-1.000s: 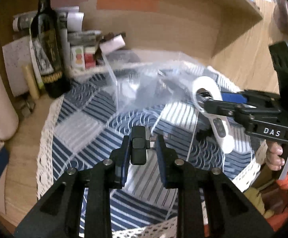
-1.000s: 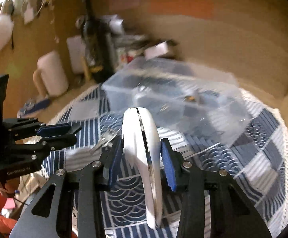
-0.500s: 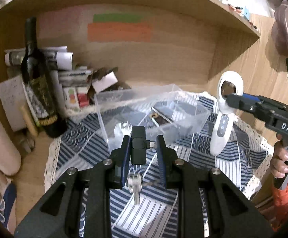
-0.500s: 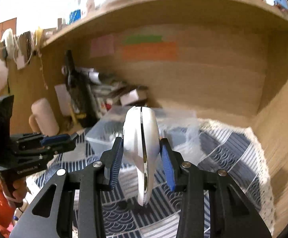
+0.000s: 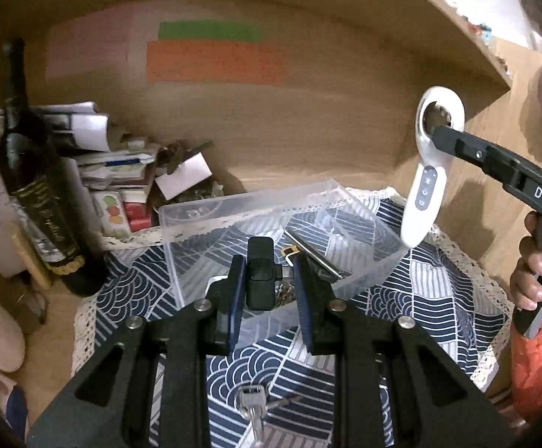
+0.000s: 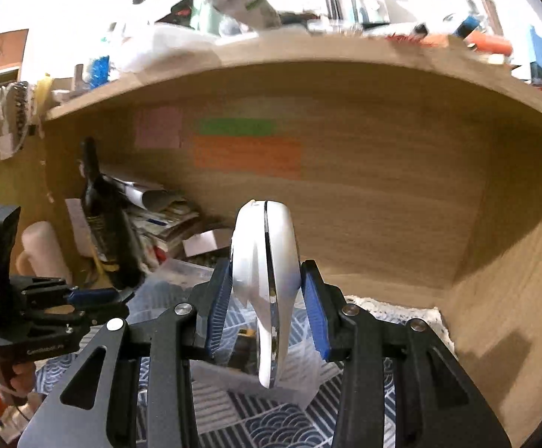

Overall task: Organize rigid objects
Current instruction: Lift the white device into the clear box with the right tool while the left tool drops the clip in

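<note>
My left gripper (image 5: 267,280) is shut on a small black adapter (image 5: 259,276), held above the near edge of a clear plastic box (image 5: 271,220) on the patterned cloth. My right gripper (image 6: 267,298) is shut on a white handheld device (image 6: 265,283) with a ring head. That device also shows in the left wrist view (image 5: 425,186), hanging over the box's right end. The box holds a dark flat object (image 5: 312,250) and small metal bits. A key (image 5: 252,407) lies on the cloth under my left gripper.
A dark wine bottle (image 5: 35,186) stands at left beside stacked papers and small boxes (image 5: 121,171). The wooden back wall carries coloured notes (image 5: 211,56). A cluttered shelf (image 6: 271,37) runs overhead. The lace-edged cloth (image 5: 438,298) covers the tabletop.
Both grippers have risen and tilted up. The white device has lifted off the cloth and now hangs over the box. My left gripper has moved forward to the box's near edge.
</note>
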### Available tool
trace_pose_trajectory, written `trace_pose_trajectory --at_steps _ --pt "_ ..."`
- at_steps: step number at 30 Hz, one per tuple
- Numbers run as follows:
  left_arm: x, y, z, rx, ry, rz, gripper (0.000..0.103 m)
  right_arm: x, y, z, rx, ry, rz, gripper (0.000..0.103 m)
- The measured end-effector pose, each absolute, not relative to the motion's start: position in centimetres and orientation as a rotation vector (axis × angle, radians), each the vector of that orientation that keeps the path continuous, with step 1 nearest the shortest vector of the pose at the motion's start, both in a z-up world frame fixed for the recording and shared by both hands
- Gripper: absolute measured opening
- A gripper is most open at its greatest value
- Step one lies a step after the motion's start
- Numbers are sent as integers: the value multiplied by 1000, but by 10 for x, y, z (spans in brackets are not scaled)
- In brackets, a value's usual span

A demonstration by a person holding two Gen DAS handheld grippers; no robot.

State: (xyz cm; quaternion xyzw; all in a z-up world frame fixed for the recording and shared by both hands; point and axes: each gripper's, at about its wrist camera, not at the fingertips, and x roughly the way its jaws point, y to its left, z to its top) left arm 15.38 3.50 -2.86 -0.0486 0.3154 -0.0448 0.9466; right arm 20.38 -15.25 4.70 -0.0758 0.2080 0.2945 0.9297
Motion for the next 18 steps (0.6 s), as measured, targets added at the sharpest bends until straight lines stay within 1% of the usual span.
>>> trace_pose_trajectory --at_steps 8,18 --pt "194 34 -57 -85 742 -113 25 247 -132 13 -236 533 596 35" --pt "212 27 -76 -57 791 -144 25 284 -104 -36 -325 710 655 35"
